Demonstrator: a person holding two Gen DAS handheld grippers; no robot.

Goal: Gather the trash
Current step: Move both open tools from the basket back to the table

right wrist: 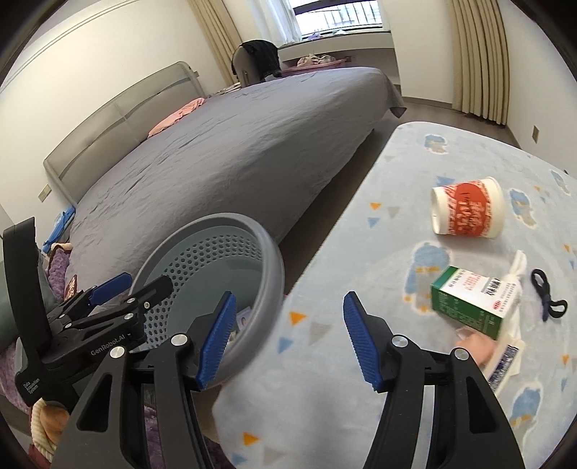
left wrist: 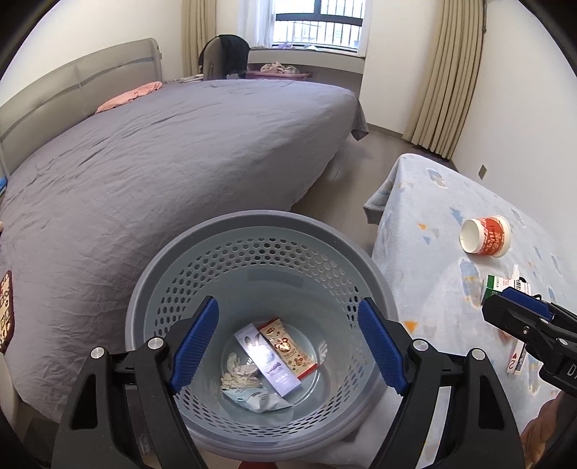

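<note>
The left gripper (left wrist: 288,339) hangs wide and empty over the grey perforated bin (left wrist: 259,231), where cartons and wrappers lie. The right gripper (right wrist: 288,335), jaws parted and empty, hovers over the blue patterned blanket (right wrist: 360,252); beyond lie a green-white box (right wrist: 468,303) and a tipped red-white cup (right wrist: 467,213).

Soft, even daylight comes from the window (left wrist: 319,25) behind the bed (left wrist: 173,151), whose panes are blown out white. Shadows are faint. Both fisheye views bend hard towards black corners. The box (right wrist: 472,303) is slightly motion-blurred; the rest is fairly sharp.
</note>
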